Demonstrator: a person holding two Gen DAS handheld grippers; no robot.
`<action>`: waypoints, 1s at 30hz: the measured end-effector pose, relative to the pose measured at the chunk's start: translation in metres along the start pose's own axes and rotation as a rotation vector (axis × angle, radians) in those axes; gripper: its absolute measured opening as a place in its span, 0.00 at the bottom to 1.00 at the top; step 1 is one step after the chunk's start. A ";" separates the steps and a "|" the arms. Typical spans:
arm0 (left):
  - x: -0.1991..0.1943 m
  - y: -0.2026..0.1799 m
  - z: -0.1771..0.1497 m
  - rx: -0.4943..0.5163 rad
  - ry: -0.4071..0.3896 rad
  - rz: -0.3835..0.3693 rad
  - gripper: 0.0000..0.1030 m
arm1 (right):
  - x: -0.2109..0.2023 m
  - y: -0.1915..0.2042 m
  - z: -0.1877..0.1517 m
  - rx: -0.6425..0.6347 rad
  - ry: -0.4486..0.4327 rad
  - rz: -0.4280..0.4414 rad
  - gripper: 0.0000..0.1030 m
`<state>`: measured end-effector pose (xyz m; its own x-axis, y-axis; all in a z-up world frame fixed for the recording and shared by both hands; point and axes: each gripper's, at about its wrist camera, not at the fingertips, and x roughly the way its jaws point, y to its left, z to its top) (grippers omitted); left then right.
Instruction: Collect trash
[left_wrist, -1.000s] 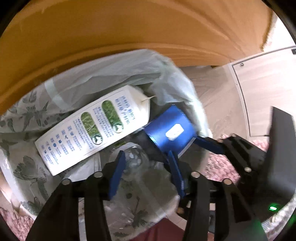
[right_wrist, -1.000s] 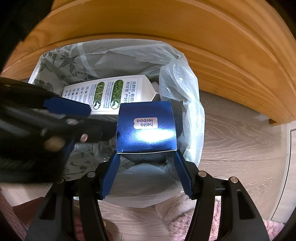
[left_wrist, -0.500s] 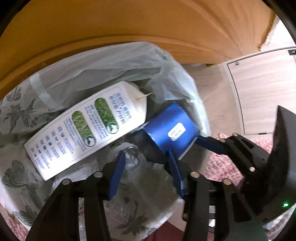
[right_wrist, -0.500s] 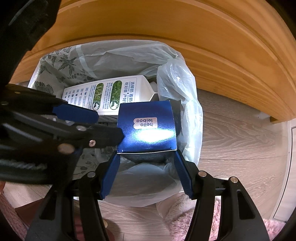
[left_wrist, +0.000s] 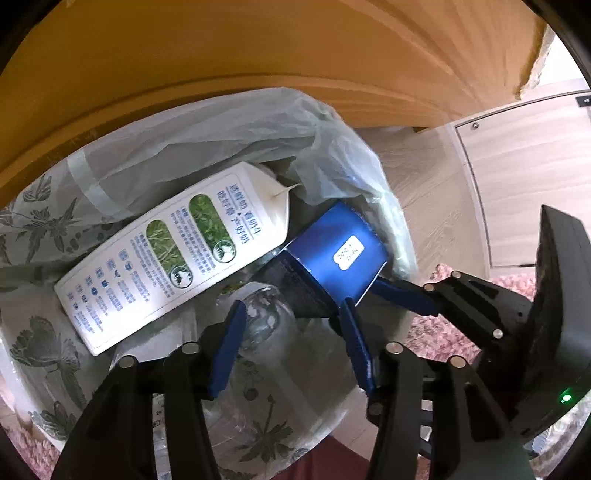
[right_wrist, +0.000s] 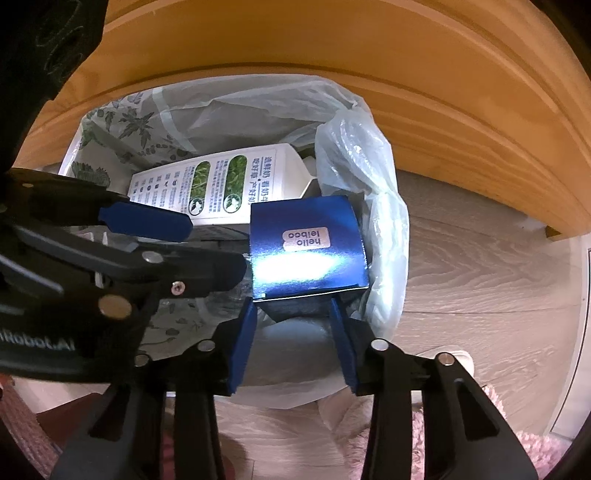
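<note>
A: Two sets of tongs work over one lined bin (right_wrist: 110, 122). State the right tongs (right_wrist: 291, 306).

B: Pointing straight down, the right tongs have just been closing, with the blue box (right_wrist: 306, 251) between the blue pads. In the right wrist view both pads meet the box's lower end, so it is gripped. The box hangs over the bin's near-right corner, above the trash already inside.

A: And the left tongs (left_wrist: 291, 314)?

B: Partly open, having just narrowed slightly. A clear plastic bottle (left_wrist: 266, 317) lies in the bin between and beneath the fingers. Whether the pads touch it cannot be told; no clamping shows.

A: What differs between views?

B: The left wrist view shows the bottle, and the right tongs (left_wrist: 373, 291) entering from the right with the blue box (left_wrist: 332, 258). The right wrist view hides most of the bottle behind the left tongs (right_wrist: 177, 247), but shows the box's pale label reading "hello leiboo" upside down.

A: Materials?

B: The box is glossy rectangular card. The white milk carton (left_wrist: 173, 251), with green ovals and a gabled top, lies slantwise in the bin. The liner (left_wrist: 229, 136) is thin, wrinkled, translucent plastic over leaf-patterned walls. Behind stands curved orange wood (right_wrist: 369, 55); the floor (right_wrist: 480, 277) is pale wood-grain plank, with a pink shaggy rug (right_wrist: 524, 450).
</note>
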<state>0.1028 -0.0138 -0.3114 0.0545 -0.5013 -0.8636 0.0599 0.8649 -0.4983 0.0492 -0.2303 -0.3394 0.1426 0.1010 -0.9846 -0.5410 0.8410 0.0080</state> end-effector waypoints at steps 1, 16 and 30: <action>0.003 0.002 0.000 -0.008 0.008 0.008 0.34 | 0.000 0.001 0.000 0.002 0.004 0.001 0.36; -0.002 0.012 0.004 -0.037 -0.091 0.032 0.03 | -0.029 -0.008 -0.008 0.093 -0.022 0.122 0.36; 0.015 0.021 0.003 -0.117 -0.028 -0.036 0.09 | -0.060 0.005 -0.014 0.131 -0.033 0.289 0.48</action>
<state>0.1079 -0.0033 -0.3345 0.0818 -0.5311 -0.8433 -0.0546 0.8425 -0.5359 0.0263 -0.2393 -0.2828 0.0268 0.3615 -0.9320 -0.4516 0.8361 0.3114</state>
